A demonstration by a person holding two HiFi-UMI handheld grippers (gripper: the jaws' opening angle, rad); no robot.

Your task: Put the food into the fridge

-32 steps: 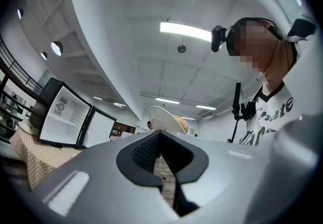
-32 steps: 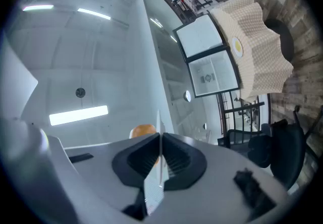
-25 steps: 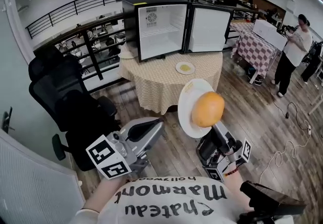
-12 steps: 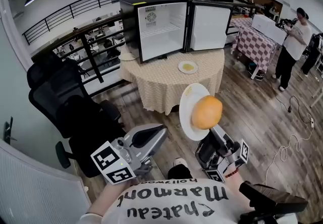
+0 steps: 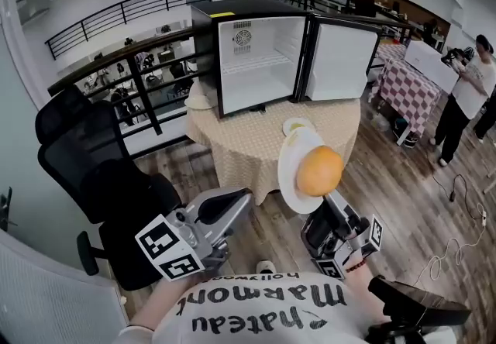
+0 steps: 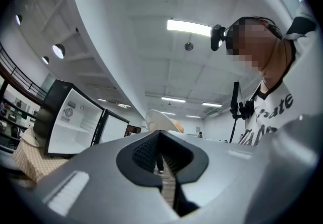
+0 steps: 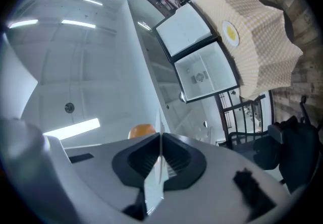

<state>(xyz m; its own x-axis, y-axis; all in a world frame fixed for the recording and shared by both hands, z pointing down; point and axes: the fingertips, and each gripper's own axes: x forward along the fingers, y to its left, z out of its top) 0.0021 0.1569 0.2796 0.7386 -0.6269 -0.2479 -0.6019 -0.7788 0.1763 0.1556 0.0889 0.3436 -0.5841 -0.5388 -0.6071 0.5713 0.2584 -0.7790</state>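
A small black fridge [image 5: 256, 56] stands open on a round table [image 5: 248, 141] with a checked cloth; its door [image 5: 341, 60] swings to the right and the white inside is bare. My right gripper [image 5: 335, 199] is shut on the rim of a white plate [image 5: 293, 172], held tilted almost upright, with a round orange food item [image 5: 319, 170] on it. In the right gripper view the plate's edge [image 7: 160, 167] runs between the jaws, the orange food [image 7: 141, 130] behind. My left gripper [image 5: 236, 199] is shut and holds nothing. A second plate with yellow food [image 5: 294, 126] lies on the table.
A black office chair [image 5: 101, 180] stands at the left, close to the table. A black railing [image 5: 139, 79] runs behind the table. A person [image 5: 473, 94] stands at the far right beside a checked table [image 5: 418, 79]. Cables lie on the wooden floor [image 5: 457, 242].
The table and fridge have come nearer and look larger. The held plate now overlaps the plate on the table. Both grippers keep their places in the view.
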